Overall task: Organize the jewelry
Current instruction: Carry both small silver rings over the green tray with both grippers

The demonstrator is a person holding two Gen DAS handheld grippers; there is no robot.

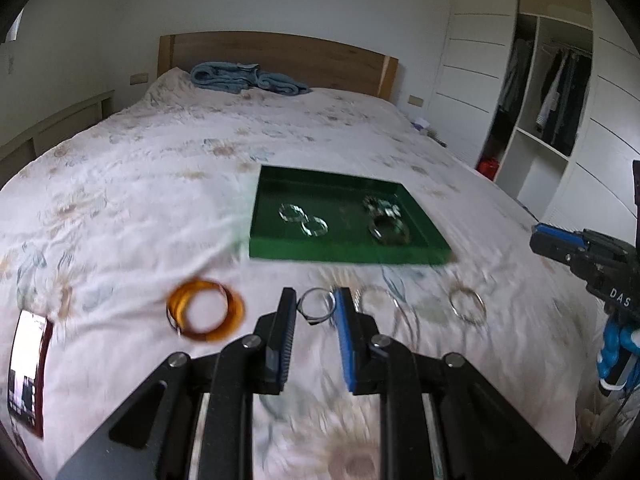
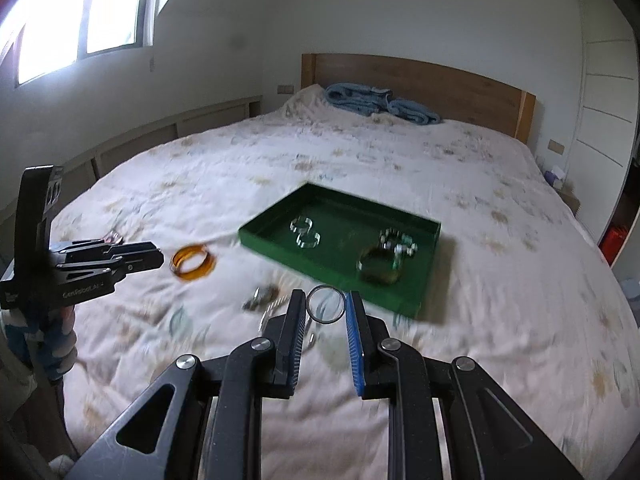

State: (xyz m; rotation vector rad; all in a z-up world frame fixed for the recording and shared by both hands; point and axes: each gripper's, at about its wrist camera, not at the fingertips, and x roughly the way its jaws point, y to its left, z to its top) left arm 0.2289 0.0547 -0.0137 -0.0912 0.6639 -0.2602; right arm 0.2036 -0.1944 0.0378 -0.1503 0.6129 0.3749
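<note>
The right hand-held gripper [image 2: 326, 306] clamps a silver bangle [image 2: 326, 305] upright; the green tray [image 2: 276, 247] lies just ahead (left hand-held gripper [image 1: 316, 307] likewise grips a bangle [image 1: 317, 306]).

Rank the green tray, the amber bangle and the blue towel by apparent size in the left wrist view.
1. green tray, clearly the largest.
2. blue towel, though it lies far off at the headboard, so its true size is unsure.
3. amber bangle, smallest despite being nearest.
</note>
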